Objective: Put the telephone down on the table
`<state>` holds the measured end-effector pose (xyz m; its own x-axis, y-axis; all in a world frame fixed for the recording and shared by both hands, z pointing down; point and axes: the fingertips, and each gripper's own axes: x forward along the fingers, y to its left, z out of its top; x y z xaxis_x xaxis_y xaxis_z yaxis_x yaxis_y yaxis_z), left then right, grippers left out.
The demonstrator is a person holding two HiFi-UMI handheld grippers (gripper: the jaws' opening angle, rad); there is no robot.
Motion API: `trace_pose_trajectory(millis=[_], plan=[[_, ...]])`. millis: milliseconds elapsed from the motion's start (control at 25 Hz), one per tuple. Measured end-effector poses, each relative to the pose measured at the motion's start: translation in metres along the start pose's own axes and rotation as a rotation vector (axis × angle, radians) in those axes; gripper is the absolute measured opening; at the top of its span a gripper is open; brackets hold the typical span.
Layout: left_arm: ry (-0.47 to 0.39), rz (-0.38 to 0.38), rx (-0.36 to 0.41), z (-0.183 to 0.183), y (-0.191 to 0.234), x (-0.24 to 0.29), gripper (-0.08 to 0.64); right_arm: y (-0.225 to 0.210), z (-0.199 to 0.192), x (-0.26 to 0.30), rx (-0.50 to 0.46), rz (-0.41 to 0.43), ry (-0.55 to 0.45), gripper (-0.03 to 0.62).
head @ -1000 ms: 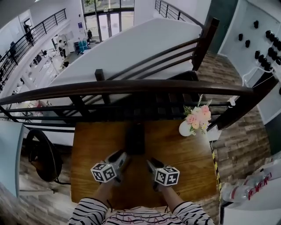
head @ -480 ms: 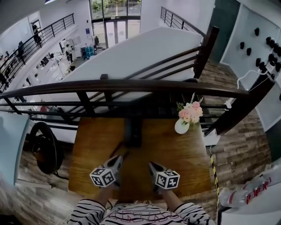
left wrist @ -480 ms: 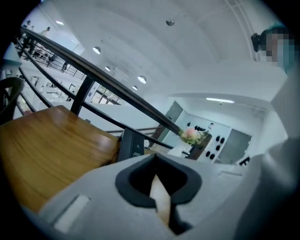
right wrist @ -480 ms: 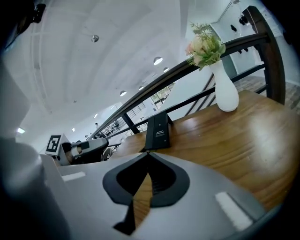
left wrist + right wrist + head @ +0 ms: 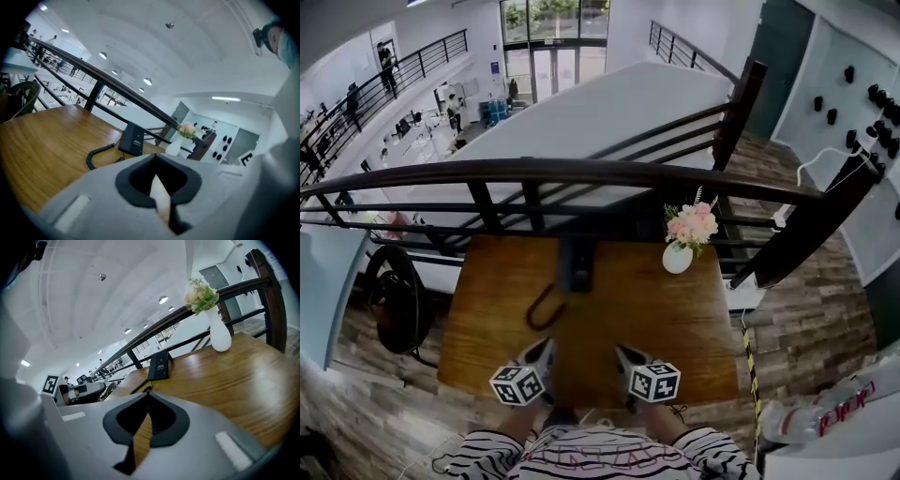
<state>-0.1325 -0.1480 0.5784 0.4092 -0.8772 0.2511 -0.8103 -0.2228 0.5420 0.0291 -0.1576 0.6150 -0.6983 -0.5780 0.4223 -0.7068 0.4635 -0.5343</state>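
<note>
The telephone (image 5: 578, 262) is lying at the bench's (image 5: 684, 319) far edge. The left tongs (image 5: 546, 347) and right tongs (image 5: 621, 351) are hovering closed and empty, well apart from it — avoid snagging the cord (image 5: 539, 314).

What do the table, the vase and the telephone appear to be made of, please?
Table: wood or wood veneer, satin finish; streaky brown grain with soft reflections.
Vase: likely glazed ceramic; smooth, white, slightly glossy.
Telephone: probably matt black plastic; dull and boxy, with hardly any shine.
</note>
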Motion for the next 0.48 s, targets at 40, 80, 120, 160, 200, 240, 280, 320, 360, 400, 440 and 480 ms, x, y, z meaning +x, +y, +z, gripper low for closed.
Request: trace_pose_trajectory(millis=[40,80,120,160,200,240,280,320,360,400,440,480], plan=[[-0.001,0.003,0.009,-0.003,-0.005,-0.003,0.002,-0.001,-0.002,-0.005,-0.006,-0.002,-0.003,0.000],[-0.004,0.003,0.019,-0.006,-0.010,-0.005,0.002,-0.001,-0.005,-0.009,-0.012,-0.006,-0.007,0.000],[-0.008,0.002,0.025,-0.008,-0.014,-0.007,0.002,-0.002,-0.007,-0.014,-0.017,-0.009,-0.010,0.000],[-0.010,0.000,0.029,-0.011,-0.019,-0.009,0.002,-0.003,-0.009,-0.018,-0.021,-0.010,-0.012,0.000],[-0.011,0.000,0.032,-0.015,-0.025,-0.011,0.002,-0.003,-0.011,-0.023,-0.025,-0.010,-0.013,0.000],[-0.009,0.000,0.036,-0.018,-0.030,-0.013,0.002,-0.004,-0.013,-0.027,-0.029,-0.009,-0.014,0.000],[-0.006,-0.001,0.043,-0.022,-0.035,-0.016,0.002,-0.004,-0.015,-0.032,-0.033,-0.008,-0.015,0.000],[-0.004,-0.004,0.051,-0.025,-0.040,-0.018,0.002,-0.004,-0.016,-0.036,-0.038,-0.007,-0.016,0.000],[-0.003,-0.007,0.060,-0.028,-0.044,-0.020,0.002,-0.004,-0.018,-0.040,-0.043,-0.007,-0.017,0.000],[-0.004,-0.009,0.070,-0.030,-0.048,-0.023,0.002,-0.003,-0.021,-0.044,-0.048,-0.007,-0.018,0.000],[-0.005,-0.008,0.080,-0.032,-0.050,-0.026,0.002,-0.003,-0.023,-0.048,-0.053,-0.007,-0.017,0.000],[-0.006,-0.004,0.087,-0.034,-0.053,-0.029,0.002,-0.002,-0.026,-0.052,-0.057,-0.007,-0.017,0.000]])
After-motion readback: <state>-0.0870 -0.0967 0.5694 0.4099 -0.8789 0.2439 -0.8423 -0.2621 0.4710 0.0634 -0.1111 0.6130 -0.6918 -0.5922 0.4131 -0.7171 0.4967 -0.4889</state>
